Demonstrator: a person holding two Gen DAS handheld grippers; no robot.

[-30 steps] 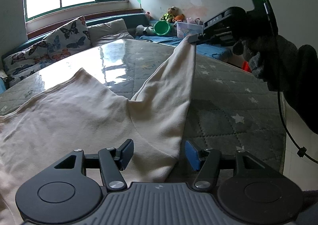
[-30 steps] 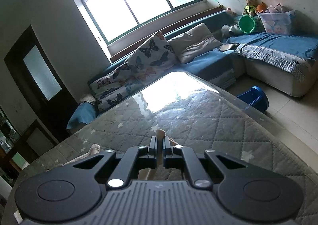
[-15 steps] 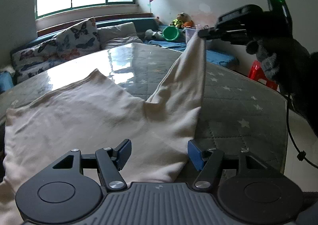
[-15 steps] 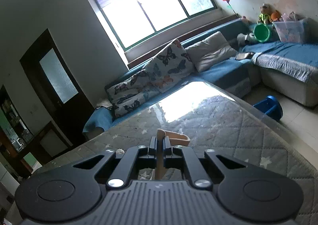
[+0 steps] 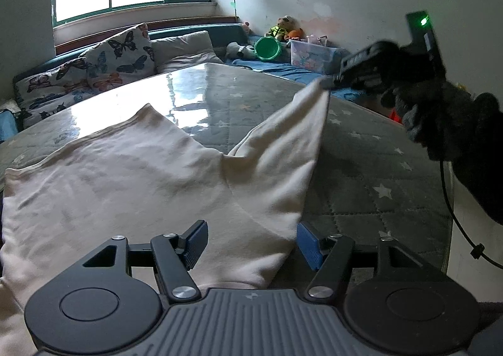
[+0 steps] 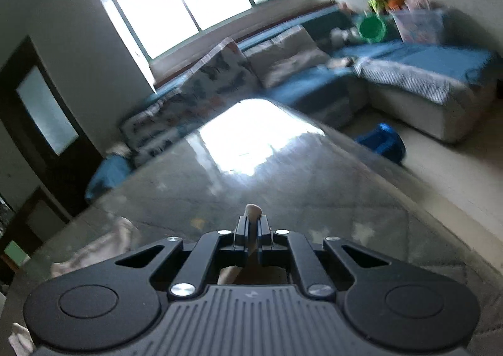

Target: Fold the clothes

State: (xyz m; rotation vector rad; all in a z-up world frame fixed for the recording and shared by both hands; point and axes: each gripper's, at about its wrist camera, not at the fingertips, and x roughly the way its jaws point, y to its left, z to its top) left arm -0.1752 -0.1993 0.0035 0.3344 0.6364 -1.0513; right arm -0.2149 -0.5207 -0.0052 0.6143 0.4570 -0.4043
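So the glossy grey star-quilted surface [image 5: 361, 173] takes up most of both views, blue sofa [image 6: 418, 57] with butterfly-print cushions [image 5: 119, 54] behind it. The cream cotton garment [image 5: 132, 186] lies spread flat on it, 1 corner pulled up off to the right. Left gripper [image 5: 251, 241] is wide open, holding nothing, garment between its fingers. Right gripper [image 6: 252, 225] is clamped on that corner; only the left view shows the gloved hand [image 5: 440, 117], while the right view is blurry.

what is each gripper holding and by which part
The right gripper is shut on the cream garment, pinching the tip of a lifted sleeve or corner. The left gripper is open and holds nothing.
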